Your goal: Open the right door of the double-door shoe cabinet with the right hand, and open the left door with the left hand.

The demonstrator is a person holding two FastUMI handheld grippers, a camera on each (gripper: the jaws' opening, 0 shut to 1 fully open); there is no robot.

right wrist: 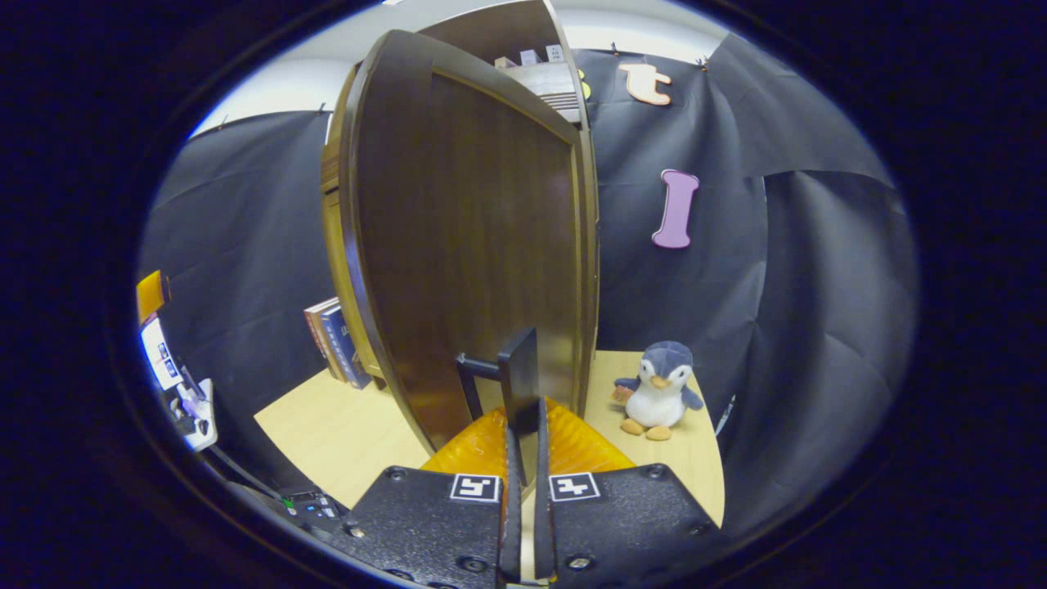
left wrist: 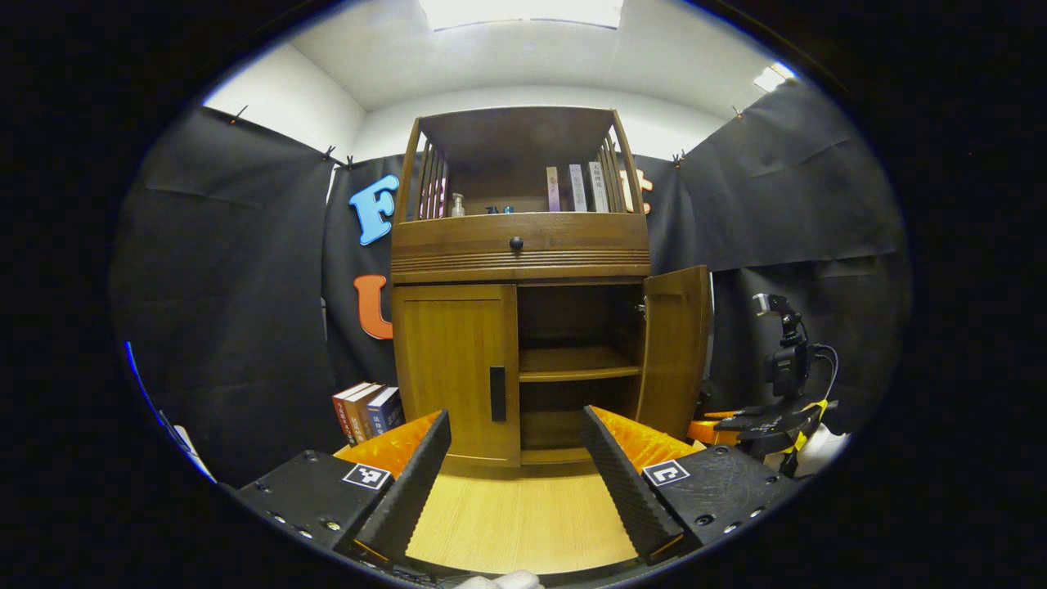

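The wooden shoe cabinet (left wrist: 520, 245) stands ahead in the left gripper view. Its left door (left wrist: 454, 372) is closed, with a dark handle (left wrist: 497, 393) near its inner edge. Its right door (left wrist: 675, 348) is swung open, showing bare shelves (left wrist: 577, 364) inside. My left gripper (left wrist: 517, 470) is open, held back from the cabinet in front of the closed door. The right gripper (left wrist: 773, 421) shows beside the open door. In the right gripper view, the open right door (right wrist: 474, 237) stands close up and my right gripper (right wrist: 523, 438) is shut on its dark handle (right wrist: 517, 380).
Several books (left wrist: 366, 409) stand on the floor left of the cabinet. A plush penguin (right wrist: 658, 388) sits on the wooden floor right of the open door. Bottles and books (left wrist: 577, 188) line the top shelf. A drawer with a knob (left wrist: 516, 243) lies above the doors.
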